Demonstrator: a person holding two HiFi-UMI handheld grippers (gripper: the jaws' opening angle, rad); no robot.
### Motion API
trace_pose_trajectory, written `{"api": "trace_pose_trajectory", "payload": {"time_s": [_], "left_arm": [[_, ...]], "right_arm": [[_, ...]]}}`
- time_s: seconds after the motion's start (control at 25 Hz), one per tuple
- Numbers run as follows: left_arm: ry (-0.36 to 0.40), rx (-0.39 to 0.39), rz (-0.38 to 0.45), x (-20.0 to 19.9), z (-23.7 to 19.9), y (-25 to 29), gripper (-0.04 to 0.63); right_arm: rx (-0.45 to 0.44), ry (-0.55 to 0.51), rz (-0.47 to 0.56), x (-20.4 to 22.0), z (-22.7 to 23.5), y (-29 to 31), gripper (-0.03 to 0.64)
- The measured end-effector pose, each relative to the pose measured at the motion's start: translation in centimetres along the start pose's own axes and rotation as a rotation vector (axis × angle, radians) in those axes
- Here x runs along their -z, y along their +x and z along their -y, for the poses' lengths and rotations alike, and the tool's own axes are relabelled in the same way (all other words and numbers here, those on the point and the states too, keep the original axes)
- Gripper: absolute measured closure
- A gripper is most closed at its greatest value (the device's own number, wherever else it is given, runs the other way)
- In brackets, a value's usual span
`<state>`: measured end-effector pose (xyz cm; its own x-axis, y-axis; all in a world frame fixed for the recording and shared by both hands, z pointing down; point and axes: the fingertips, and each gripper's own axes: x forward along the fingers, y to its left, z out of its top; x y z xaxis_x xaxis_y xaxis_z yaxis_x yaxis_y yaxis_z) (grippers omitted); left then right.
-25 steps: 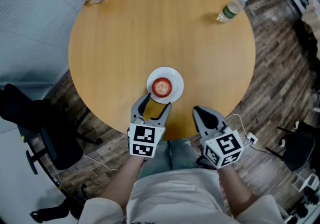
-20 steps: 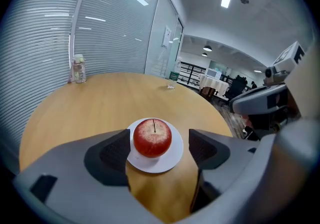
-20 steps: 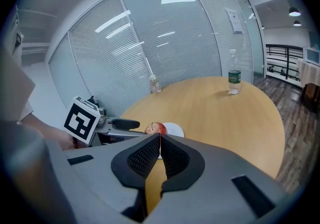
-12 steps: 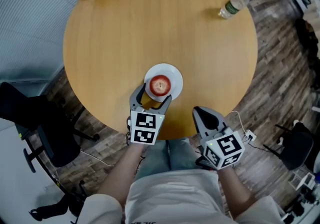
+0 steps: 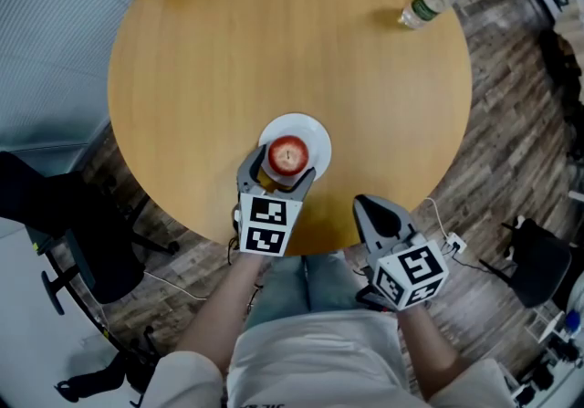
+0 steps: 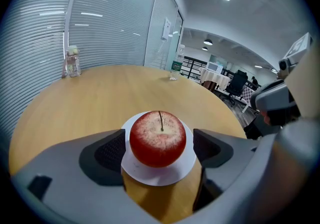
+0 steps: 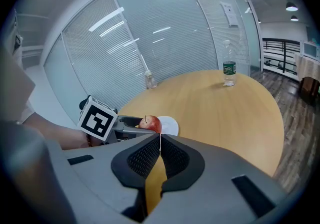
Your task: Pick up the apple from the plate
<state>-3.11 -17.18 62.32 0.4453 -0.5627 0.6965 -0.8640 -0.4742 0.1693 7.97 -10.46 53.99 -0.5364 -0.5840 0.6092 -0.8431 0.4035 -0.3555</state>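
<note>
In the head view the left gripper (image 5: 276,174) hides the near rim of the plate (image 5: 315,132). Only the left gripper view shows the gaps: the apple (image 5: 288,156) stands on the plate between jaws that have just been opening wide, and the pads do not touch it. The right gripper (image 5: 369,205), near the plate on its right side, is closed and empty. The round wooden table (image 5: 274,41) stands beside a glass wall with blinds (image 6: 110,27).

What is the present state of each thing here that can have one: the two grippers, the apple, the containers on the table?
Left gripper: open, jaws have just been opening; the apple is between them, not pressed.
Right gripper: shut, empty.
Apple: stem up, resting on the plate.
Water bottle: upright, capped.
Clear jar: upright.
</note>
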Motion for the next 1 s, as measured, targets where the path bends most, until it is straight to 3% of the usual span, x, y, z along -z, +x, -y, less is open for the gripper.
{"api": "trace_pose_trajectory", "payload": {"time_s": [1.0], "left_arm": [[0.032, 0.003, -0.024, 0.6, 0.0, 0.9, 0.209]], "right_arm": [[0.003, 0.015, -0.018, 0.7, 0.3, -0.2, 0.586]]}}
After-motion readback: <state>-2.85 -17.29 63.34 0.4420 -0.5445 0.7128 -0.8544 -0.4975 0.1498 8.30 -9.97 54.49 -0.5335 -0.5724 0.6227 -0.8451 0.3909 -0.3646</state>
